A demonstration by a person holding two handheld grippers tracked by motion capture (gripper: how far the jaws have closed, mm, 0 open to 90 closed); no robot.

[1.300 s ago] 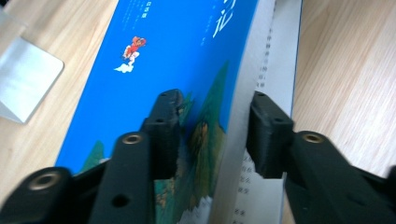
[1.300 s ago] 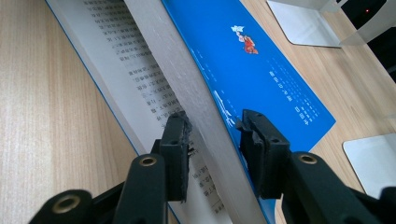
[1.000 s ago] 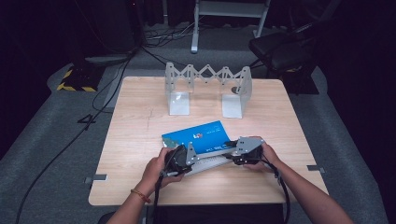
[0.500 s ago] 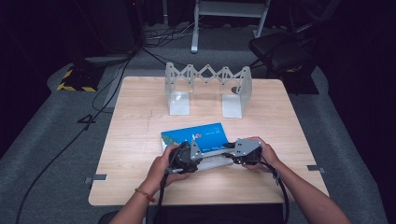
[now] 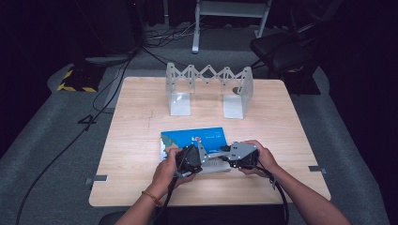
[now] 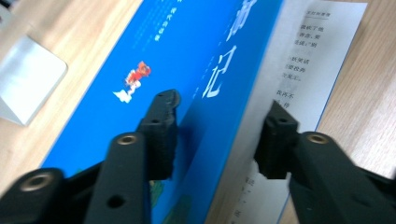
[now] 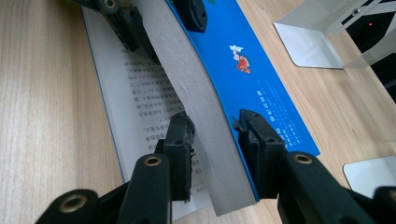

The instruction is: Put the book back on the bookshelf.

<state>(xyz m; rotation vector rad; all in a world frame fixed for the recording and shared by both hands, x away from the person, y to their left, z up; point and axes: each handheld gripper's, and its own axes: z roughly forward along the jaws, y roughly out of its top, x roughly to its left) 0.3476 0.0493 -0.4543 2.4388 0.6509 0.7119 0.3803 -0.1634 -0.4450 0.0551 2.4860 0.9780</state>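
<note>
While pinching with the right gripper's (image 7: 215,126) fingertips (image 7: 181,133), clamps tight on the blue book (image 7: 261,70): one pad on the cover, the other under the lifted block of pages, no gap left. Does the same over at the left gripper (image 6: 219,116), jaws just closing in with the book between them, one pad on the cover and one against the page edges, gripping. Takes hold at two spots along the same long edge, probably to keep that thick block from sagging or fanning out. Keeps the book low and near the front of the table (image 5: 141,117), tipped at a slant, with one printed page left flat on the wood below, so apparently swinging the bulk over like a hinge rather than carrying it. Further out, wraps the left hand (image 5: 166,171) and right hand (image 5: 265,157) round the gripper bodies, close together. Leaves the metal book rack (image 5: 206,75) well apart at the far side, open and waiting, likely where the book is headed.
</note>
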